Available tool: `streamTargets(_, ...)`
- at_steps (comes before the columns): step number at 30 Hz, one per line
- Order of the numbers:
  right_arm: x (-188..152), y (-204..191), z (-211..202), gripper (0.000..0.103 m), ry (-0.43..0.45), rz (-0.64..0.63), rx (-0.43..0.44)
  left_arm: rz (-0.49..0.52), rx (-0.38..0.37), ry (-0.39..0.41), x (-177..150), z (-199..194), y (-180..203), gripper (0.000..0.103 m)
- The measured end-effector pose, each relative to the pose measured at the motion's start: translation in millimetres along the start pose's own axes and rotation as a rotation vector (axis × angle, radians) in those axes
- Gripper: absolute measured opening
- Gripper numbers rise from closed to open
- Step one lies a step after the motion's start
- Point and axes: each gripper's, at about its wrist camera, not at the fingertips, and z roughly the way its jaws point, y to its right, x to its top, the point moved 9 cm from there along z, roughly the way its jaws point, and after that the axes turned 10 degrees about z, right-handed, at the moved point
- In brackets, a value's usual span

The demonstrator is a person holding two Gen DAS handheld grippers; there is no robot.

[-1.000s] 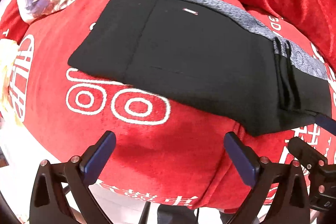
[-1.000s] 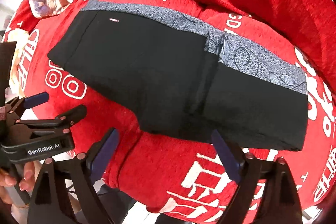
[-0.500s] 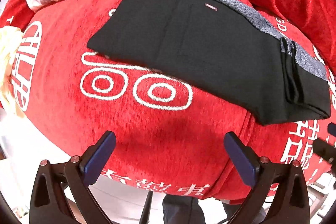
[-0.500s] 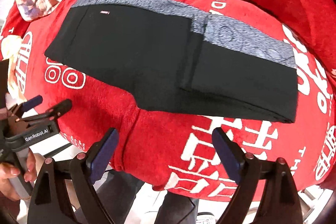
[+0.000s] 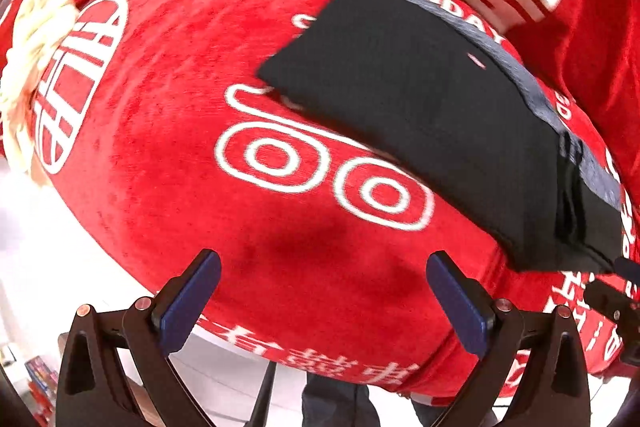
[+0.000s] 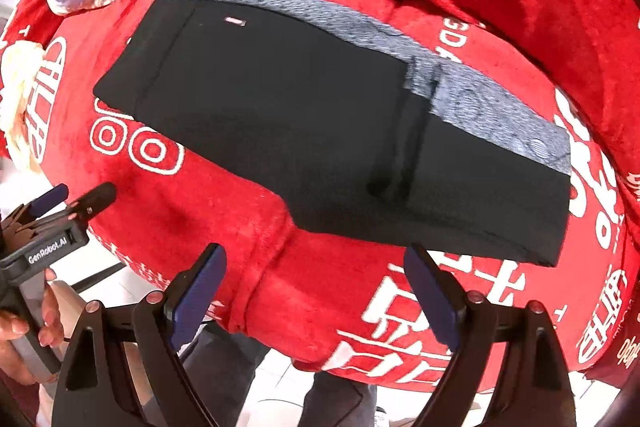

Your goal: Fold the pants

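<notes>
On the red cushion (image 6: 320,287), toward twelve o'clock, the black pants (image 6: 320,131) lie folded, grey lining showing along the far edge. From nine o'clock the left gripper (image 6: 80,197) pokes in, half cut off, its blue pads wide apart and empty in its own view. Right gripper (image 6: 316,287) likewise gapes wide with nothing between its pads.

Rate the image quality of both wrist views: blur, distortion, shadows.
Left wrist view: motion-smeared, the pants and white lettering soft, strong fisheye bulge in the red blanket, a dim shadow patch above the open left gripper. Right wrist view: sharper, though the grey band is slightly smeared; same barrel distortion, dark vignette corners, open right gripper crisp.
</notes>
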Motion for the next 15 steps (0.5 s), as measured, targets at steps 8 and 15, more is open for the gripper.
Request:
streamTargets(8, -7, -11, 14, 0.092, -0.025, 0.005, 0.007, -0.096, -0.044, 0.041, 9, 3, -31, 0.103)
streamTargets(15, -12, -13, 21, 0.092, -0.037, 0.027, 0.033, -0.199, -0.174, 0.076, 19, 7, -47, 0.103)
